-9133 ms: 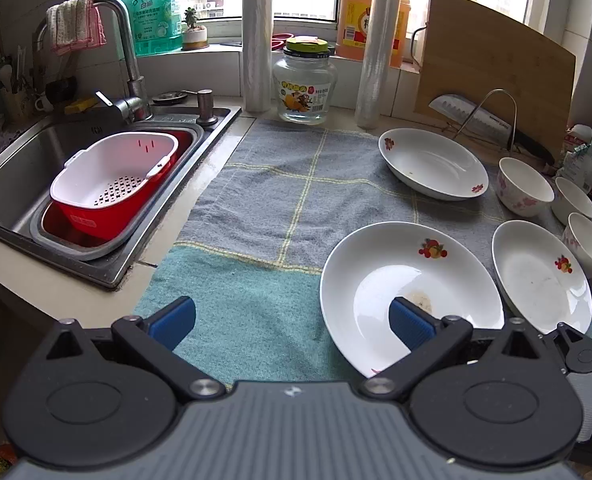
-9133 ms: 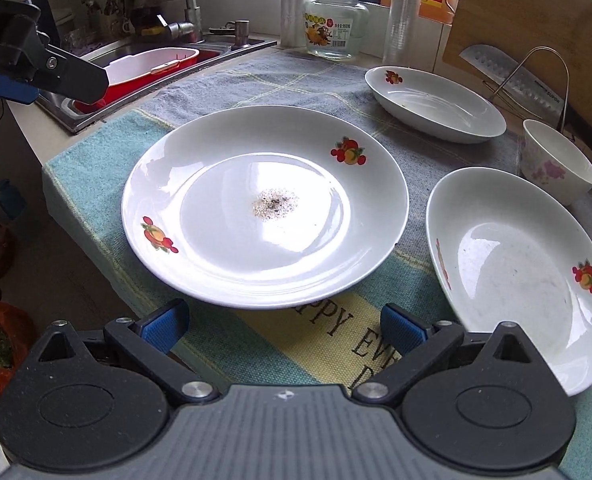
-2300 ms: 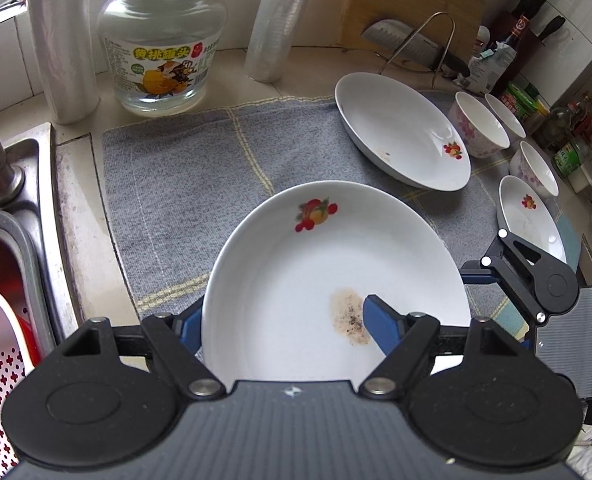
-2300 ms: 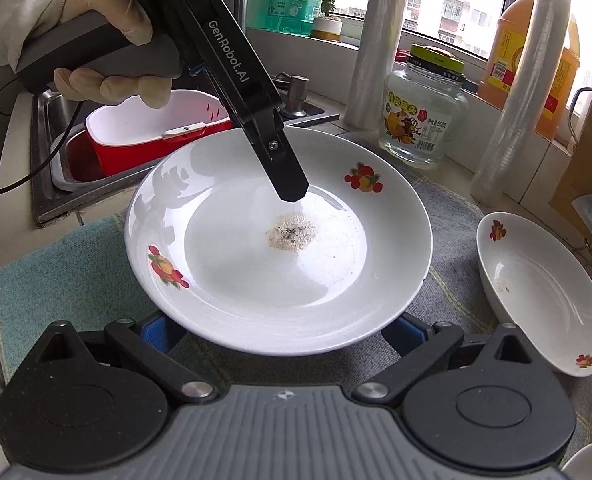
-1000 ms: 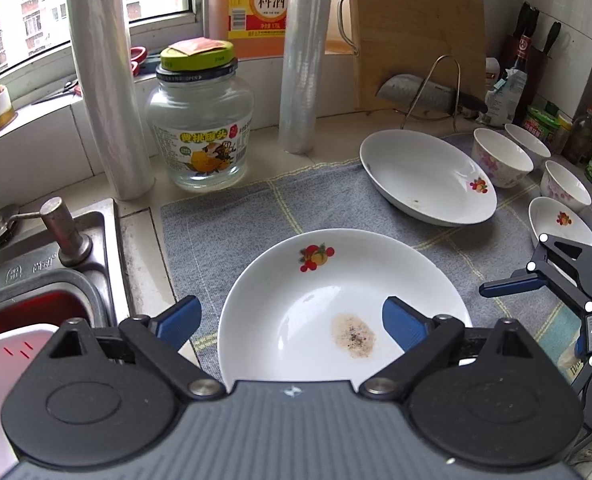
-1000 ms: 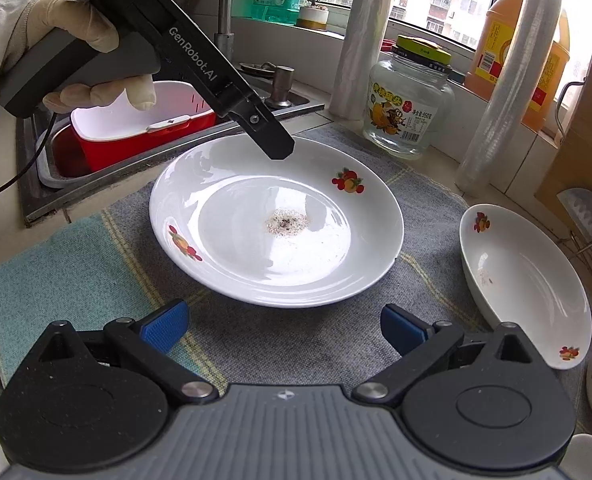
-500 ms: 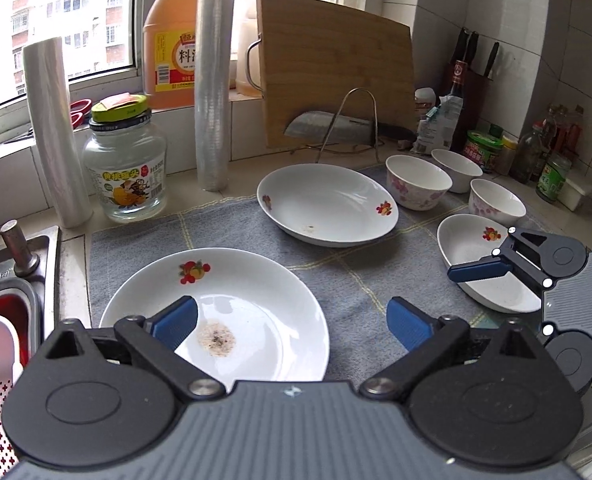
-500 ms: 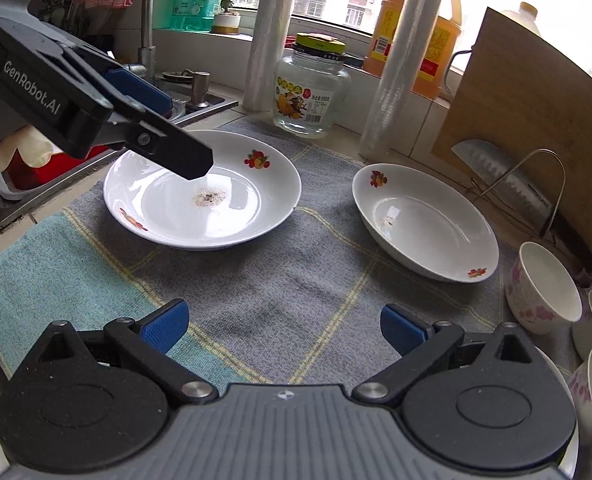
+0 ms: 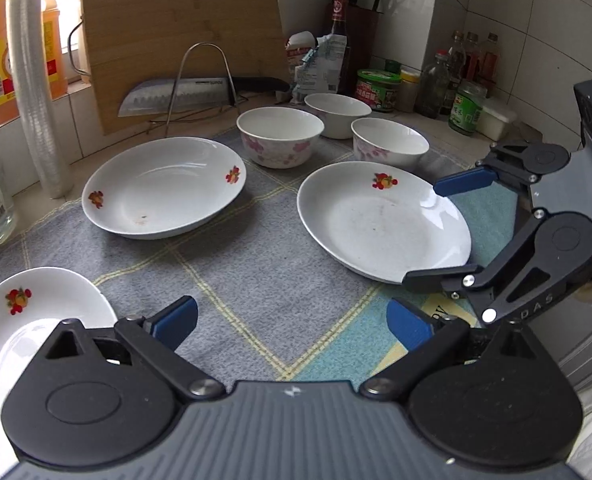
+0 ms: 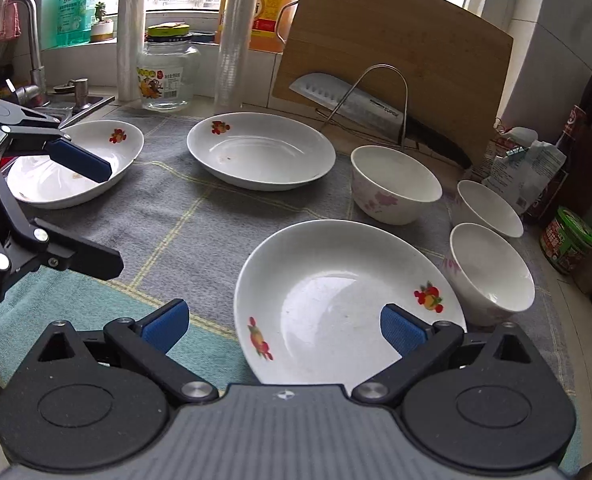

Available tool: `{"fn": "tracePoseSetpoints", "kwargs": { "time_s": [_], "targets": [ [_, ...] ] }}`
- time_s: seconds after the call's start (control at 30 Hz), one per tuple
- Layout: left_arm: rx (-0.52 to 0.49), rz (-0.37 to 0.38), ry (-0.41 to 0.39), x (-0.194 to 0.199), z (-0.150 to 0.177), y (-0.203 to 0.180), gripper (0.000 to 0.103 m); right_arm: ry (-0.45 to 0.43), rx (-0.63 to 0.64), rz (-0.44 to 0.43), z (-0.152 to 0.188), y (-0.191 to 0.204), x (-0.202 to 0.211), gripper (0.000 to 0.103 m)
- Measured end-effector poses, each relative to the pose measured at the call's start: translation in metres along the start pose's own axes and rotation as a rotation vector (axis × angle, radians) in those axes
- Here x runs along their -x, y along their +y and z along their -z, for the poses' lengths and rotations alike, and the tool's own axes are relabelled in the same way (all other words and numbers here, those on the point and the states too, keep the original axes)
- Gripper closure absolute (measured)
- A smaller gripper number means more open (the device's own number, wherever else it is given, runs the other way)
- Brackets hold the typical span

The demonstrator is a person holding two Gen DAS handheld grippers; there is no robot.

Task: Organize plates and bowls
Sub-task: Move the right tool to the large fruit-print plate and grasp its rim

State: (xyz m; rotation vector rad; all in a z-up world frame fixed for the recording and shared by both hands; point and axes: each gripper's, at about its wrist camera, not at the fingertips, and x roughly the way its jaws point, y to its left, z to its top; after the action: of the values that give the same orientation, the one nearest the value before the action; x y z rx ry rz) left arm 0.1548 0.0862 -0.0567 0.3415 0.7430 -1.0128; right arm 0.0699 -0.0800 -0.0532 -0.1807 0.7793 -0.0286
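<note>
My left gripper (image 9: 292,324) is open over the grey towel with nothing between its fingers. A soiled fruit-print plate (image 9: 36,320) lies at its left. Farther off are a deep plate (image 9: 164,188) and a shallower plate (image 9: 379,220). My right gripper (image 9: 419,234) stands open over that shallower plate's near right rim. In the right wrist view, my right gripper (image 10: 283,326) is open above the shallower plate (image 10: 347,300), its right pad over the plate, touching nothing. Three white bowls (image 10: 395,184) (image 10: 489,208) (image 10: 491,268) stand to the right. My left gripper (image 10: 116,220) hovers near the soiled plate (image 10: 72,164).
A cleaver on a wire rack (image 9: 184,94) and a wooden cutting board (image 9: 176,28) stand behind the dishes. A glass jar (image 10: 168,76), film rolls and an oil jug line the window sill. Sauce bottles and jars (image 9: 461,108) crowd the right corner. The sink tap (image 10: 32,40) is at far left.
Both grippers have swung right, away from the soiled plate. The left one now hovers over bare towel, and the right one has arrived above the shallower plate near the bowls.
</note>
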Motion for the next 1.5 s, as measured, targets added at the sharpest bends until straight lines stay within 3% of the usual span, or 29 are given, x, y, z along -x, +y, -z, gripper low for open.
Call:
{"fn": "tracePoseSetpoints", "kwargs": {
  "time_s": [0.33, 0.5, 1.27, 1.5],
  "targets": [
    [-0.148, 0.034, 0.121, -0.06, -0.005, -0.053, 0.003, 0.038, -0.037, -0.003, 0.014, -0.073, -0.005, 0.0],
    [-0.163, 0.054, 0.152, -0.08, -0.007, -0.061, 0.003, 0.068, -0.075, -0.026, 0.019, -0.096, -0.014, 0.0],
    [-0.268, 0.157, 0.024, -0.1, -0.012, -0.054, 0.0, 0.181, -0.208, -0.185, 0.024, -0.118, -0.054, 0.0],
    [-0.301, 0.188, 0.022, -0.103, -0.015, -0.052, 0.0, 0.21, -0.23, -0.183, 0.019, -0.117, -0.06, 0.0]
  ]
}}
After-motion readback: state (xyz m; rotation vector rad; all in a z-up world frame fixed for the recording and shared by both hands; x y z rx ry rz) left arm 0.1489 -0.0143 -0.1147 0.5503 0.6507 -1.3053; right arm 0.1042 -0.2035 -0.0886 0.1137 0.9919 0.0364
